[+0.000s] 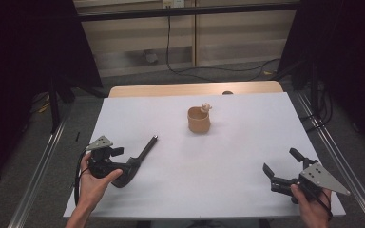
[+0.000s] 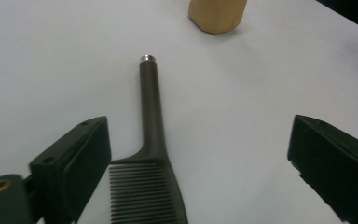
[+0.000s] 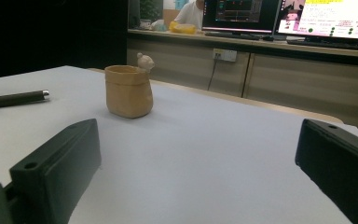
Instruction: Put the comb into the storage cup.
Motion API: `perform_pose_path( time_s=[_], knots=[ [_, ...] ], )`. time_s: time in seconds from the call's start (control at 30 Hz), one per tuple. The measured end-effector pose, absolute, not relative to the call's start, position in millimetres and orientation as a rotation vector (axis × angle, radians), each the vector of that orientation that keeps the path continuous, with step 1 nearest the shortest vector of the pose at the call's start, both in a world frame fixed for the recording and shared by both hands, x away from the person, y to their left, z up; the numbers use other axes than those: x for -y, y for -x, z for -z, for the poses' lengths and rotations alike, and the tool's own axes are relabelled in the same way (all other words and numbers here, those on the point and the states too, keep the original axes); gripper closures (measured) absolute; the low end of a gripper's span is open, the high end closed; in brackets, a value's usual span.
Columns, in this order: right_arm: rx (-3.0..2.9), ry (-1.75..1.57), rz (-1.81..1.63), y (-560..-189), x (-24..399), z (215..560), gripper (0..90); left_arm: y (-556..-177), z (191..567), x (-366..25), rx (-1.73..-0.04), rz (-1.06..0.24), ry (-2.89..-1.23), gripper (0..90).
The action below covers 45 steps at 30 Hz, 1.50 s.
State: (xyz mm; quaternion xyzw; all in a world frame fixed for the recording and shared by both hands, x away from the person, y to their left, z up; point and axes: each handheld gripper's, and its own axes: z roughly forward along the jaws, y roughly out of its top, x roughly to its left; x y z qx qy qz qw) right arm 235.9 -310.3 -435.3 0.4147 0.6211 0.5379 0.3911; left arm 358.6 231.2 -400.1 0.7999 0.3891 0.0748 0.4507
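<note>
White table (image 1: 228,156): dark comb (image 2: 150,186), long straight handle.

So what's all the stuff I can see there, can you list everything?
comb: one, dark grey with a long handle, lying flat on the sheet between the left gripper's open jaws
pot: one, tan, standing upright near the middle of the sheet, with a small pale figure on its rim
sheet: one, white, covering the table
table: one, light wood, its far edge showing past the sheet
monitors: two, lit, on a counter in the background
left gripper: one, black, open, over the comb
right gripper: one, black, open, at the sheet's near right
hands: two, each holding a gripper
</note>
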Motion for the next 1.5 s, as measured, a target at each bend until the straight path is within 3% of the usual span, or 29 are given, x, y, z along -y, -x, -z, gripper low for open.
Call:
perform_pose_path(
  time_s=[0.3,0.57,1.1,1.5],
  knots=[
    [-1.572,-1.053,-1.366,-236,311,435,0.0,-373,401,-224,-0.963,-0.159,-1.996,4.5],
    [-1.580,-1.051,-1.368,-237,311,436,0.0,-383,411,-214,-0.913,-0.332,-2.032,7.4],
    [-1.583,-1.055,-1.366,-237,310,436,0.0,-408,398,-199,-0.900,-0.260,-2.110,5.2],
    [-1.595,-1.056,-1.369,-238,309,437,0.0,-420,407,-199,-0.965,-0.161,-2.298,7.4]
  ],
)
